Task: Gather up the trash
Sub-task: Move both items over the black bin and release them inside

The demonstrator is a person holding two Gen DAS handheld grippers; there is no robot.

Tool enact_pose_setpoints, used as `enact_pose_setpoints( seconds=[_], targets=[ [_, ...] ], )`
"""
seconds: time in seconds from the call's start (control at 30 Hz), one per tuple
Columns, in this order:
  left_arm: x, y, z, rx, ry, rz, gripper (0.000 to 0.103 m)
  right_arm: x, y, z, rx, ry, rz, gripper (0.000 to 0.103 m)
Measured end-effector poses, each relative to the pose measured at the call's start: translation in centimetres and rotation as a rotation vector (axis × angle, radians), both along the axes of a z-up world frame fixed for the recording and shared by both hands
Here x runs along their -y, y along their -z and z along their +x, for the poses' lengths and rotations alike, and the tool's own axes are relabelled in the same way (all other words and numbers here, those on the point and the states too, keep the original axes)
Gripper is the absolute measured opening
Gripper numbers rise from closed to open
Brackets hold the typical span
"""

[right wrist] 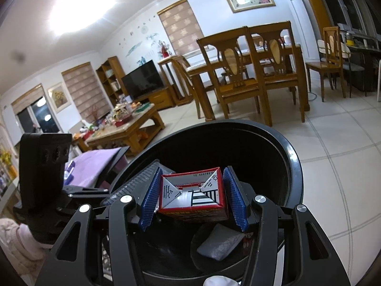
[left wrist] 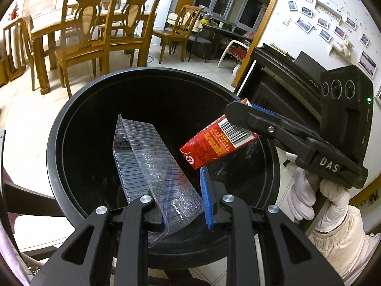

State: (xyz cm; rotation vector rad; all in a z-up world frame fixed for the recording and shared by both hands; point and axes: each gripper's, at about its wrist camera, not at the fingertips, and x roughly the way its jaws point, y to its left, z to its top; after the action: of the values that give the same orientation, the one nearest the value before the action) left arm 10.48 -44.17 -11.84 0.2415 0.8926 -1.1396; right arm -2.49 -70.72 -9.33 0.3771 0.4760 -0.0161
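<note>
You have both loads over the black bin (left wrist: 57,147), which fills the middle of each view with its round rim and dark inside. Judging by where things hang, the carrying is done and only the letting go is left: neither piece is in the bin yet. One grey wrapped lump (right wrist: 220,242) already lies at the bottom, seen in the right wrist view; whether more trash waits elsewhere in the room, you cannot tell from here.

Your left gripper (left wrist: 184,211) stands nearly closed on the clear ribbed plastic tray (left wrist: 147,164). One blue pad shows through the plastic at the tray's near wall, the other stands just beside it, so the thin wall seems pinched between them. The tray is above the bin's mouth, its long axis running away from you and up toward the far rim, tilted, open side facing left.

Your right gripper (right wrist: 194,199) is about half open and clamped on the red drink carton (left wrist: 216,143), a pad flat against each side. From the left wrist view the carton's long axis slants down and left, its free end pointing into the bin and close beside the tray without clearly touching it. The folded end faces your right camera.
</note>
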Motion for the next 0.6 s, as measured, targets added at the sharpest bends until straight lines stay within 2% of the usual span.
enact_pose_setpoints(
  seconds=[0.2,0.27,0.3,0.33,0.37,0.4,0.6],
  targets=[
    [0.0,-0.3,0.0,0.011,-0.005,0.004,0.026,-0.3,0.6,0.2,-0.017,0.009,-0.003,0.054],
    [-0.1,-0.3,-0.1,0.023,-0.019,0.016,0.041,-0.5,0.5,0.1,-0.022,0.011,-0.002,0.057],
    [-0.2,-0.4,-0.2,0.033,-0.029,0.019,0.064,-0.5,0.6,0.2,-0.024,0.012,0.002,0.064],
    [-0.4,-0.6,-0.3,0.056,-0.045,0.019,0.081,-0.6,0.5,0.1,-0.024,0.014,0.003,0.069],
    [-0.7,-0.7,-0.5,0.079,-0.058,0.012,0.084,-0.7,0.4,-0.1,-0.020,0.017,0.006,0.077],
    [-1.0,-1.0,-0.7,0.095,-0.057,0.002,0.084,-0.5,0.5,-0.1,-0.014,0.017,0.011,0.079],
    [-2.1,-1.8,-0.9,0.090,-0.058,-0.001,0.084,-0.7,-0.3,-1.3,0.010,0.024,0.011,0.079]
  ],
)
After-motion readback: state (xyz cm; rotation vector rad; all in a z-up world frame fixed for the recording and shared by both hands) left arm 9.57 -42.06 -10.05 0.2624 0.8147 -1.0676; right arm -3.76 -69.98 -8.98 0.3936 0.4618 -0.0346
